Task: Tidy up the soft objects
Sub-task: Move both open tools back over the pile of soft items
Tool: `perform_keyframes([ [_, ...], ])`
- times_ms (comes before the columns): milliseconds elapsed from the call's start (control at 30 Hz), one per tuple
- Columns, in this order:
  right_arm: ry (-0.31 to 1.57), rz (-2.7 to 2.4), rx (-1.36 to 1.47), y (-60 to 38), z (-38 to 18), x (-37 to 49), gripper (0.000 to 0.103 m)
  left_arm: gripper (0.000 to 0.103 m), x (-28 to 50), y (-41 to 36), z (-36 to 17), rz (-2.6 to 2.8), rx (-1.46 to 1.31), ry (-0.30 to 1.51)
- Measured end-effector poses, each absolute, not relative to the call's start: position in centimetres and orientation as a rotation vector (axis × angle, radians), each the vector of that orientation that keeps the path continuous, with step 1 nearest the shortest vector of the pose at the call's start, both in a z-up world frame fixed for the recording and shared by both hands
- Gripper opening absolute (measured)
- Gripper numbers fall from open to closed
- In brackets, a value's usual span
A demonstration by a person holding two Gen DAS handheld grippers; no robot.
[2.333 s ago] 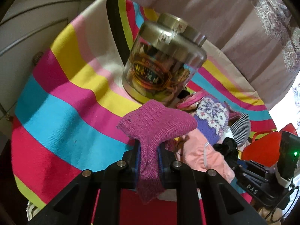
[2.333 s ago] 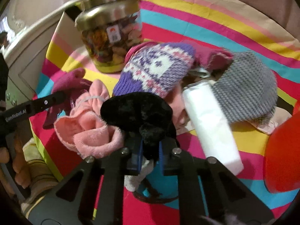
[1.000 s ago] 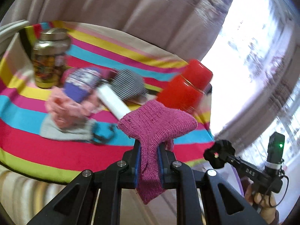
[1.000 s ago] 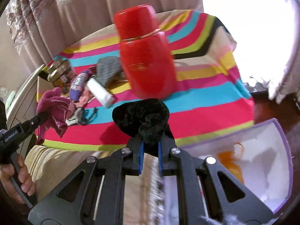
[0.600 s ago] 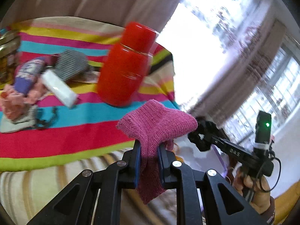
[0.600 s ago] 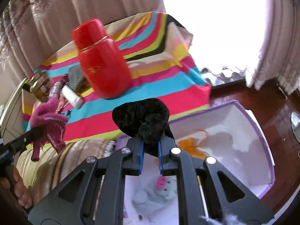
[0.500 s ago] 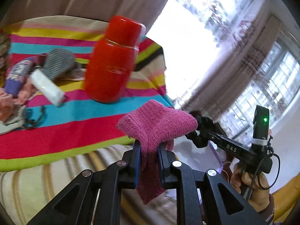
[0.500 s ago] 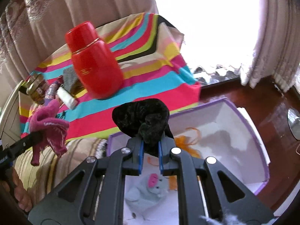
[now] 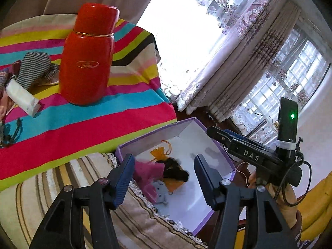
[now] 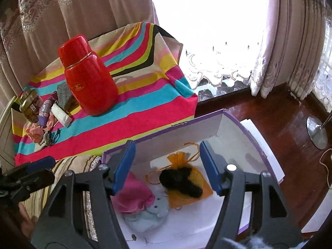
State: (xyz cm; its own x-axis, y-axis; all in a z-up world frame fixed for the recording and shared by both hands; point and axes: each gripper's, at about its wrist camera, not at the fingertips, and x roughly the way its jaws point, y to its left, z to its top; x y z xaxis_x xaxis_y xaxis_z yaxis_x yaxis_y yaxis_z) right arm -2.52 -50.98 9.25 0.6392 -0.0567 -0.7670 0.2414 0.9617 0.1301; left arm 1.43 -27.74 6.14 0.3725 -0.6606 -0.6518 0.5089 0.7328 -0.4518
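A white box with a purple rim (image 9: 226,161) (image 10: 207,130) stands below both grippers. In it lie a pink knitted piece (image 9: 147,172) (image 10: 132,195), a black scrunchie (image 9: 176,170) (image 10: 180,181) on an orange mesh pouch (image 10: 186,195), and a pale blue plush (image 10: 149,211). My left gripper (image 9: 164,178) hangs over the box's near side, jaws opening, with nothing between the pads. My right gripper (image 10: 167,166) is above the scrunchie, jaws also opening and empty. From the left wrist, the right gripper (image 9: 212,132) shows side-on over the box's far rim.
A red flask (image 9: 87,58) stands on the striped tablecloth (image 9: 62,124). Left of it lie a grey striped mitten (image 9: 35,70), a white packet (image 9: 20,95), a patterned purple hat (image 10: 44,108) and a jar (image 10: 29,103). A striped cushion (image 9: 41,197) borders the box. Curtains and a wooden floor (image 10: 280,124) lie beyond.
Both grippers swung from the table to above the box and opened. The pink knitted piece left the left jaws, the black scrunchie left the right jaws, and both now lie in the box.
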Motion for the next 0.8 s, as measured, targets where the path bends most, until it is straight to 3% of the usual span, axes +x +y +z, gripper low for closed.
perform_keyframes([
  [400,0.885,-0.106,0.158,-47.2,9.4,-1.6,0.068,0.06,2.0,-24.2,6.8,-0.656,-0.167,0.879],
  [800,0.913,0.046,0.12,-40.9,9.3,0.9,0.068,0.061,5.0,-12.9,5.8,-0.417,-0.312,0.87],
])
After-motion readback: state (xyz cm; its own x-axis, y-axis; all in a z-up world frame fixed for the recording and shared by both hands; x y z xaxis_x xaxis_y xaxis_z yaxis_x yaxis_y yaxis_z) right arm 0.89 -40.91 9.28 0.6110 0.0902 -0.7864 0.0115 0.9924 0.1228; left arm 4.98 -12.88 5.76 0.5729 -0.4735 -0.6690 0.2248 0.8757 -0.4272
